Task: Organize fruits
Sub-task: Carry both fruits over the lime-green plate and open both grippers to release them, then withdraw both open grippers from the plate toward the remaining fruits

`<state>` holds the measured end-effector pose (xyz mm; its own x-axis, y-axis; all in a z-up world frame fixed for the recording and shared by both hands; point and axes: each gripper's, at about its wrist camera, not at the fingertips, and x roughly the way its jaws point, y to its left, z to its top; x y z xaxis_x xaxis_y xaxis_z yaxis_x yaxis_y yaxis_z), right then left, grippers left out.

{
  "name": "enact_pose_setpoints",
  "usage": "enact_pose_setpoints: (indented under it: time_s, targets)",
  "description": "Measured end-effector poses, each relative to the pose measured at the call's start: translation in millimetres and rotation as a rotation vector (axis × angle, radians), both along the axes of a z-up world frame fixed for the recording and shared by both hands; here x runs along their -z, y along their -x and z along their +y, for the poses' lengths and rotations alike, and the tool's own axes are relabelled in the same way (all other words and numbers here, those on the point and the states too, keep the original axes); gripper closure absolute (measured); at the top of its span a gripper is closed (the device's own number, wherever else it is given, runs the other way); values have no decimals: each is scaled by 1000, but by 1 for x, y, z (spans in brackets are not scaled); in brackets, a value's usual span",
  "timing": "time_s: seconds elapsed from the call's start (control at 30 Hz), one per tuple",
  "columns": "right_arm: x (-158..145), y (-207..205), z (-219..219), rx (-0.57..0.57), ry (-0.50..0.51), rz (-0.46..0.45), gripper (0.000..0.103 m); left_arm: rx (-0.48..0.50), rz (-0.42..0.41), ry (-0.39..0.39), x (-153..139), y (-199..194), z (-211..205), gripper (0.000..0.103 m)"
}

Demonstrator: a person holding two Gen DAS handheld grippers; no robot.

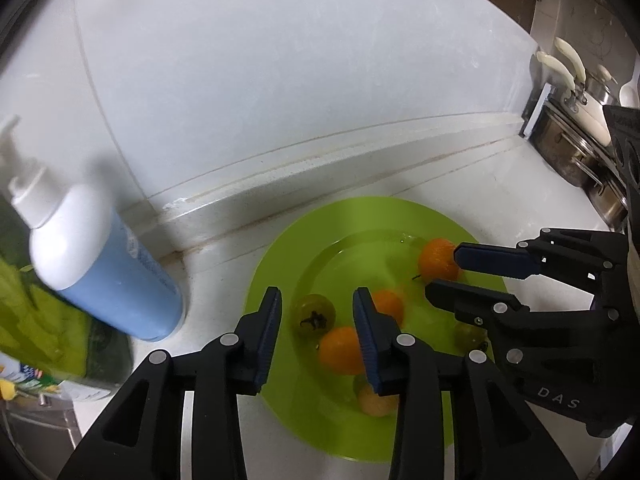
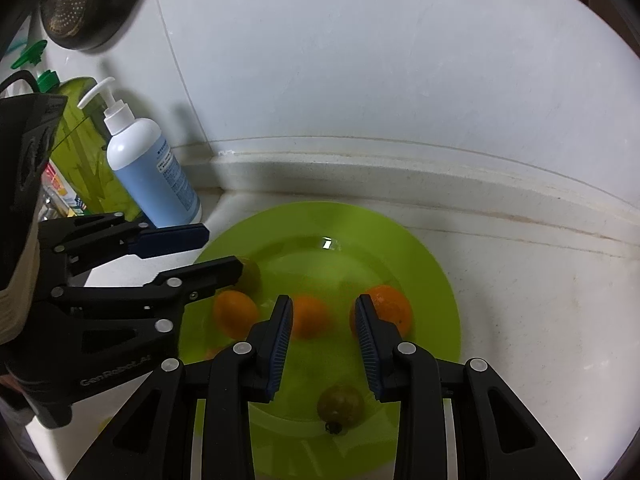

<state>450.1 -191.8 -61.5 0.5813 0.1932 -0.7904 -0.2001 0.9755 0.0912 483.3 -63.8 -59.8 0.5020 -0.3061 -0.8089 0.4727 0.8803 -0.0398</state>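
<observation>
White counter (image 2: 520,300) with a lime green plate (image 2: 360,232) pushed up near the wall, so all the fruit is already on the plate. A blue pump bottle (image 2: 152,168) stands just off the plate's 10 o'clock. On the plate, three orange fruits (image 2: 308,316) sit in a row across the middle. There's a green tomato (image 2: 340,404) at 6 o'clock, a second green tomato (image 1: 314,314) at 9 and a pale yellow fruit (image 1: 376,400) nearer the camera. Left gripper (image 1: 316,296) comes in from 9 o'clock and right gripper (image 2: 320,304) from 6. Both tilt down over the plate, jaws apart, gripping nothing.
</observation>
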Motion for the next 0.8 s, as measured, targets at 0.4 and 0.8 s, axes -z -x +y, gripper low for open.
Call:
enact_pose_setpoints:
  time_s: [0.4,0.8]
  targets:
    - [-29,39,3,7,-14,-76,69,-47,-106,13,-37,42,17,57]
    - [-53,91,14,13,-2,-167,53,-115,-175,26,-65,106,39,39]
